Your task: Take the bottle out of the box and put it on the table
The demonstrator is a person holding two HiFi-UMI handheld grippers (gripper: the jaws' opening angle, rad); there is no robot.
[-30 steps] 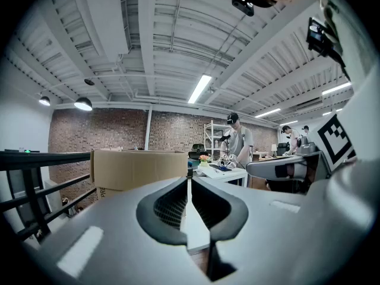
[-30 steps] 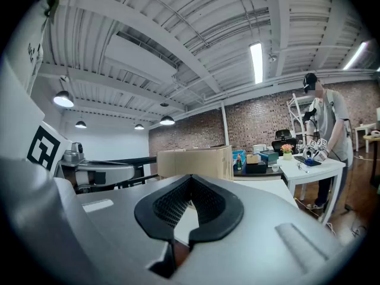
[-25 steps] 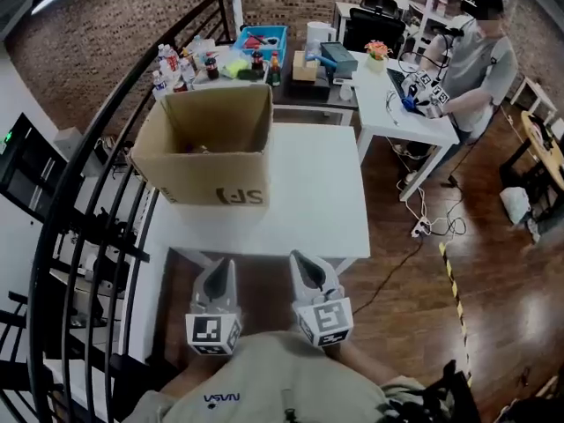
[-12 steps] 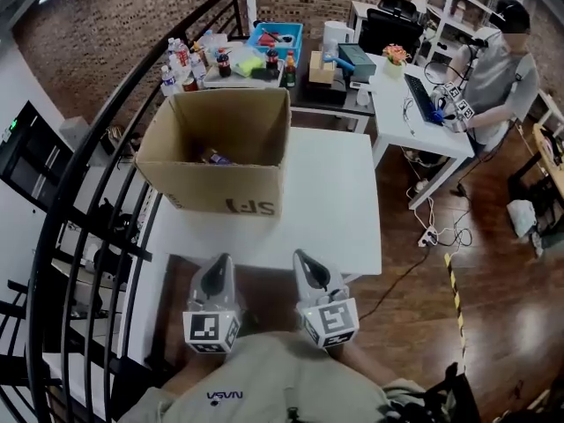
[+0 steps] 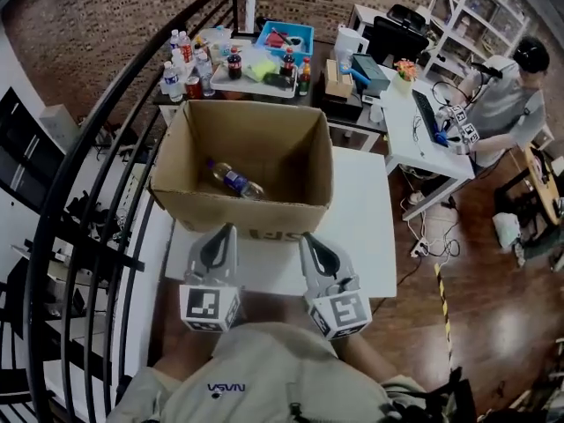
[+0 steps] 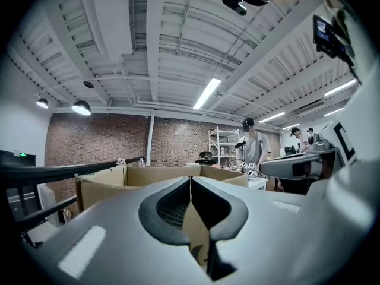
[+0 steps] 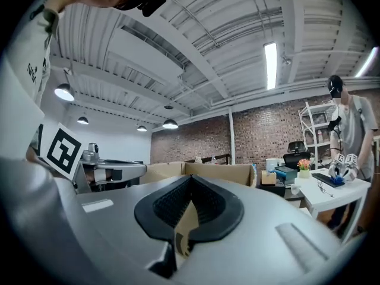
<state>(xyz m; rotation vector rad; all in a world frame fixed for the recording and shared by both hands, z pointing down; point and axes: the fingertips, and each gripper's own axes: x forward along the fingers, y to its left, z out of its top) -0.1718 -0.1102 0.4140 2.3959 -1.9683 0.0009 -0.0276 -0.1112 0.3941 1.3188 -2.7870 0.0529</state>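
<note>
An open cardboard box stands on the white table. Inside it a clear plastic bottle with a blue label lies on its side near the left wall. My left gripper is shut and empty, pointing level at the box's front wall from the table's near edge. My right gripper is beside it, also shut and empty. In the left gripper view the closed jaws of the left gripper face the box. In the right gripper view the right gripper faces the box's rim.
A black stair railing curves along the left. Behind the box a dark table holds several bottles and a blue bin. A person works at a white desk to the right. Cables lie on the wooden floor.
Both grippers have moved forward, up to the box's front wall. The view has closed in on the box, and the bottle inside now shows fully.
</note>
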